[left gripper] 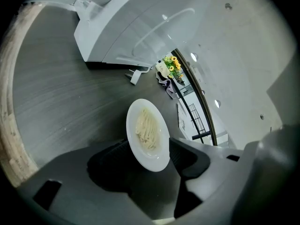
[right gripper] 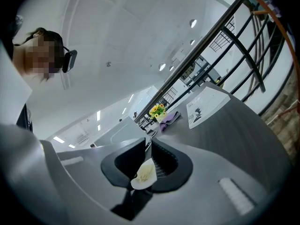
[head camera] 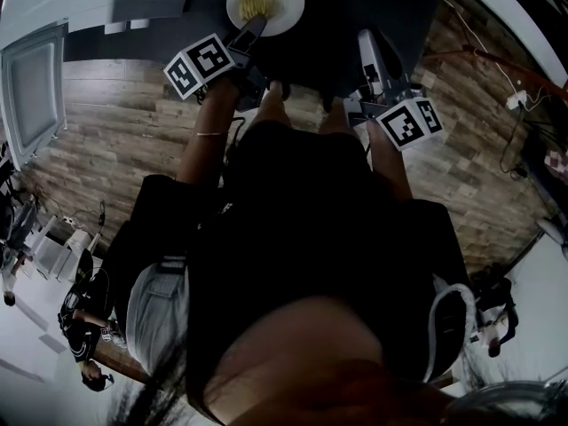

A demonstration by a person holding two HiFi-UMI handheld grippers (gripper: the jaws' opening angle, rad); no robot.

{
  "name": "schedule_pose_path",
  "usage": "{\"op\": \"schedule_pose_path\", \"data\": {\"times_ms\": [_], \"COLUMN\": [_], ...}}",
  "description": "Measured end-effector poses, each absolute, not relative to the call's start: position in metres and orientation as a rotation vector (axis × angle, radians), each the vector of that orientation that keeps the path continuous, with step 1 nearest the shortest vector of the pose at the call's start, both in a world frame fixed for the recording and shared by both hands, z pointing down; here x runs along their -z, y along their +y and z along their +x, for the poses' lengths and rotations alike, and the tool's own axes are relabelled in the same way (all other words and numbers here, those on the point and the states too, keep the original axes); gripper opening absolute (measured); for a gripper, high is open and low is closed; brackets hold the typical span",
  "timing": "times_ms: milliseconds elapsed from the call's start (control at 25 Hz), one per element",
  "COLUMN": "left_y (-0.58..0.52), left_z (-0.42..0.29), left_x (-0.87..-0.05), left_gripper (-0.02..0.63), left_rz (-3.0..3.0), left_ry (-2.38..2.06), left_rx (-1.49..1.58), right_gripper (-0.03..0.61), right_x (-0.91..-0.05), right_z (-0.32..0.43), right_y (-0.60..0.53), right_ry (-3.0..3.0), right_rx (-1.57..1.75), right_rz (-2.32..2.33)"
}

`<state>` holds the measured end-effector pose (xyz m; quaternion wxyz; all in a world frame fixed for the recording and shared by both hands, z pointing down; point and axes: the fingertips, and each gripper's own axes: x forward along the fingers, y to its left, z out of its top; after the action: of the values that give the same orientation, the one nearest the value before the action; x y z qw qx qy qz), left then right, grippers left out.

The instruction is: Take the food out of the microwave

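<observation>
As L tool [left gripper: 149, 148] gapes, plate [left gripper: 147, 131] lies btwn jaws.

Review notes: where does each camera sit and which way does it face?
Head view: on the person's head, facing steeply down; torso, arms, left gripper, right gripper show.
Left gripper view: on that gripper, facing the plate of noodles between its open jaws.
Right gripper view: on that gripper, facing across the table; jaws shut.
Shared: the plate, in all three.

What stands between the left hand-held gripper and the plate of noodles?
Nothing visible. The plate of noodles lies on the dark table directly between the open jaws of the left hand-held gripper, with no other thing in the gap.
</observation>
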<state>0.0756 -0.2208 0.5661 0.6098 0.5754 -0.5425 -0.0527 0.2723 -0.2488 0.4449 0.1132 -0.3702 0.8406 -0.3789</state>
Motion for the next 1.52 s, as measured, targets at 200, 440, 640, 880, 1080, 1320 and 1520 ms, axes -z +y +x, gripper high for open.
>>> {"op": "schedule_pose_path", "data": {"times_ms": [200, 440, 640, 880, 1080, 1320, 1520], "left_y": [-0.221, -0.219, -0.222, -0.223, -0.229, -0.239, -0.242], "left_z": [0.077, 0.070, 0.070, 0.071, 0.082, 0.080, 0.079], "left_x": [-0.563, -0.559, -0.546, -0.530, -0.506, -0.463, -0.432], "left_gripper": [0.306, 0.356, 0.356, 0.355, 0.343, 0.105, 0.037], "left_rz": [1.376, 1.457, 1.521, 1.539, 1.644, 1.823, 1.970], "left_ry": [-1.249, -1.304, -1.329, -1.343, -1.348, -1.481, -1.596], "left_rx": [0.069, -0.075, -0.056, 0.017, 0.059, 0.074, 0.020], "right_gripper": [0.014, 0.014, 0.014, 0.014, 0.014, 0.014, 0.014], "right_x": [-0.441, -0.436, -0.431, -0.422, -0.410, -0.394, -0.384], "right_z": [0.271, 0.269, 0.263, 0.253, 0.246, 0.241, 0.238], "right_y": [-0.247, -0.247, -0.248, -0.251, -0.253, -0.259, -0.261], "right_ry": [2.479, 2.489, 2.503, 2.535, 2.562, 2.571, 2.577], "right_rx": [1.101, 1.093, 1.084, 1.070, 1.038, 0.989, 0.963], "right_rz": [-1.067, -1.046, -1.017, -0.973, -0.931, -0.890, -0.865]}}
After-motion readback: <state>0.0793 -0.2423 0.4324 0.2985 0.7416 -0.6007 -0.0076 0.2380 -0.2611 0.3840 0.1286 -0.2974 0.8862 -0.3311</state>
